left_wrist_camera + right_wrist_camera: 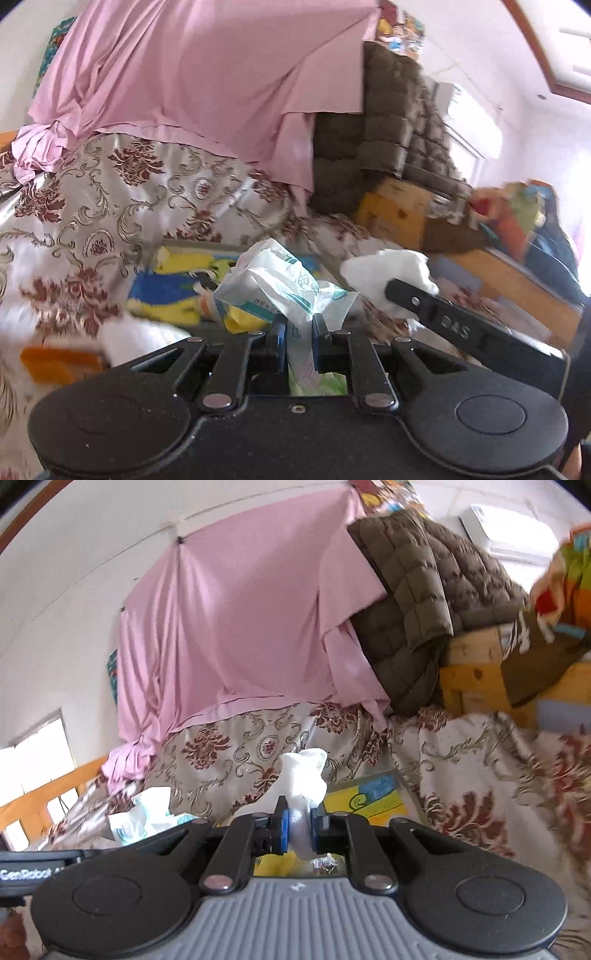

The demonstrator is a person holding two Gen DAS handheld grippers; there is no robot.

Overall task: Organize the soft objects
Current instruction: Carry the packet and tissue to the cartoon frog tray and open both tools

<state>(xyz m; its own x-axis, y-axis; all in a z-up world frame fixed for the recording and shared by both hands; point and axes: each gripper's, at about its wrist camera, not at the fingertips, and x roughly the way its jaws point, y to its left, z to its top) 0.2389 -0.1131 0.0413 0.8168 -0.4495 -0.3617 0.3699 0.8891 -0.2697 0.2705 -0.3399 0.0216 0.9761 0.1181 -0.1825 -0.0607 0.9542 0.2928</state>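
My left gripper (299,326) is shut on a crumpled white tissue pack with teal print (280,284), held up above the bed. The same tissue pack (142,818) shows at the lower left of the right wrist view. My right gripper (297,821) is shut on a white sock (304,775) that stands up from between its blue pads. From the left wrist view, that white sock (388,267) hangs at the tip of the right gripper's black body (461,328), just right of the tissue pack.
A floral cream and maroon bedspread (110,206) covers the bed. A pink sheet (240,620) hangs on the wall behind. A brown quilted blanket (424,602) lies over a wooden frame (476,664). A yellow and blue picture mat (173,288) and an orange object (55,363) lie on the bed.
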